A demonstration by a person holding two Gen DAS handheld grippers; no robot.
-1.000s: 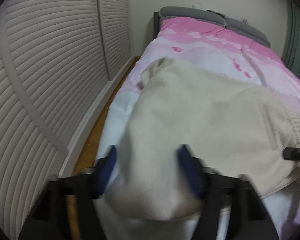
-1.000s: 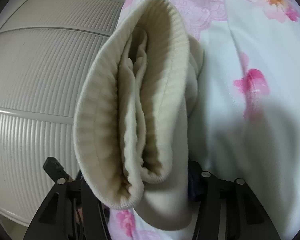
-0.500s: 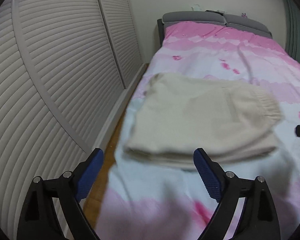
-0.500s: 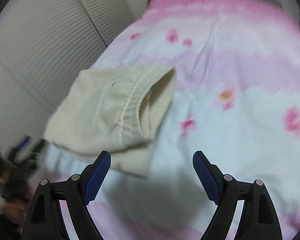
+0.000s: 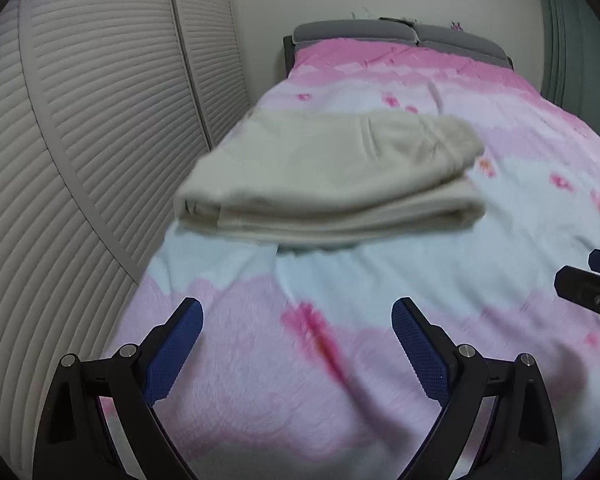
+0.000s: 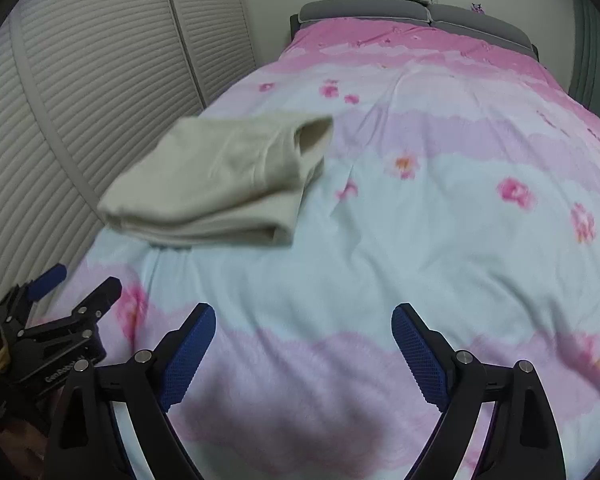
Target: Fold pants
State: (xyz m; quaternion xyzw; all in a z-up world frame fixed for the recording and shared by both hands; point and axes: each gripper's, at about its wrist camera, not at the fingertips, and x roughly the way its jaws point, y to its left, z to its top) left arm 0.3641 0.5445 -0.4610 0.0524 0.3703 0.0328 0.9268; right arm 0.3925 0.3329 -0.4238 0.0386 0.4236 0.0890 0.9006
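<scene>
The cream pants (image 5: 332,176) lie folded in a flat stack on the pink and white bed cover (image 5: 340,320), near the bed's left edge. They also show in the right wrist view (image 6: 220,184), with the waistband opening facing right. My left gripper (image 5: 296,344) is open and empty, well back from the stack. My right gripper (image 6: 304,348) is open and empty too, back from the stack and to its right. The left gripper shows in the right wrist view (image 6: 72,284) at the lower left. The right gripper's tip shows at the left wrist view's right edge (image 5: 596,280).
White louvred closet doors (image 5: 80,160) run along the left of the bed. A grey headboard (image 5: 396,32) and pillows stand at the far end. A dark curtain (image 6: 592,40) hangs at the far right.
Both grippers let go of the pants and drew back toward the foot of the bed. The pants now lie folded on the cover.
</scene>
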